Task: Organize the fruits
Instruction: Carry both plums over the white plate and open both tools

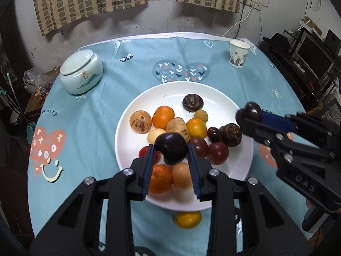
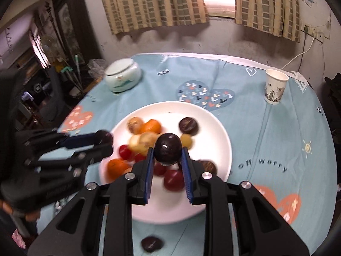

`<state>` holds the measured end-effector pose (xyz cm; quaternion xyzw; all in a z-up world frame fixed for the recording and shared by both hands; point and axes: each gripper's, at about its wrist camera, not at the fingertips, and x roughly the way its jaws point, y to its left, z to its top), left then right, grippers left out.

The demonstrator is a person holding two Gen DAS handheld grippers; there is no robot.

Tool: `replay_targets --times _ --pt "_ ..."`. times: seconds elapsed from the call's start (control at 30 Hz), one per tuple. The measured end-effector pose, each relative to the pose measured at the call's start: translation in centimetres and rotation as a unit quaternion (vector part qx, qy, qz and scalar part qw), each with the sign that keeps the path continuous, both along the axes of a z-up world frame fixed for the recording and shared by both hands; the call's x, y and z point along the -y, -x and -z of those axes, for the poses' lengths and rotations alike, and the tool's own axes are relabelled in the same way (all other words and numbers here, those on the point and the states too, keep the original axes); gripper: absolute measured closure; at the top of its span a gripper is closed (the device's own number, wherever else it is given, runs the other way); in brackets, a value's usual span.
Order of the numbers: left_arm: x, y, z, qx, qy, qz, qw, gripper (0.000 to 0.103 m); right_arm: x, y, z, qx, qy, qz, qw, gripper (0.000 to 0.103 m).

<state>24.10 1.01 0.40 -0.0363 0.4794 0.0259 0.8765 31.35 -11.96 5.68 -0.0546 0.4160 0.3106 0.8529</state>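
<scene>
Both wrist cams sit close above the white plate [image 1: 238,108], facing the curtained window wall; left cam looks from plate's left, right from opposite side; shared: plate, paper cup [image 2: 275,89].

A white plate [image 1: 132,128] sits on the bench, piled with small fruit: two oranges [image 1: 163,117], striped pale melons [image 1: 140,123], yellow ones [image 1: 196,128], red tomatoes [image 1: 217,153] and two brown water chestnuts [image 1: 192,102]. A dark plum [image 1: 170,148] is clamped between the left hand-held gripper [image 1: 170,155] pads above the plate; another dark plum [image 2: 167,148] is pinched in the right hand-held gripper [image 2: 167,155]. A yellow fruit [image 1: 188,219] and a dark chestnut [image 2: 151,243] lie on the cloth just off the plate's near edge
</scene>
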Motion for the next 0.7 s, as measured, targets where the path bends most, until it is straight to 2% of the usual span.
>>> replay_targets --times 0.13,0.17,0.2,0.23,0.27,0.47,0.7 --pt "-0.1 -1.8 1.4 -0.014 -0.002 -0.006 0.9999 0.069 -1.1 -2.7 2.0 -0.020 0.028 0.010 0.999 0.077" --pt "-0.1 -2.0 1.6 -0.015 -0.002 -0.006 0.9999 0.065 -1.3 -3.3 2.5 -0.025 0.040 0.013 0.999 0.077" --pt "-0.2 -2.2 1.7 -0.015 -0.004 -0.007 0.9999 0.053 -1.4 -3.6 2.8 -0.026 0.049 0.013 0.998 0.077" --pt "-0.3 -2.2 1.6 -0.008 -0.009 -0.010 0.9999 0.046 -1.5 -3.8 3.0 -0.023 0.058 0.012 0.998 0.077" --pt "-0.4 -2.2 1.6 -0.003 -0.012 -0.011 0.9999 0.044 -1.4 -3.9 3.2 -0.022 0.059 0.014 0.998 0.077" --pt "-0.9 -2.0 1.5 -0.006 -0.008 -0.021 0.9997 0.041 -0.2 -4.6 3.9 -0.052 0.030 0.025 0.998 0.076" --pt "-0.2 -0.2 0.2 0.002 -0.009 -0.016 0.9998 0.039 -0.4 -4.6 4.0 -0.080 0.032 0.031 0.996 0.074"
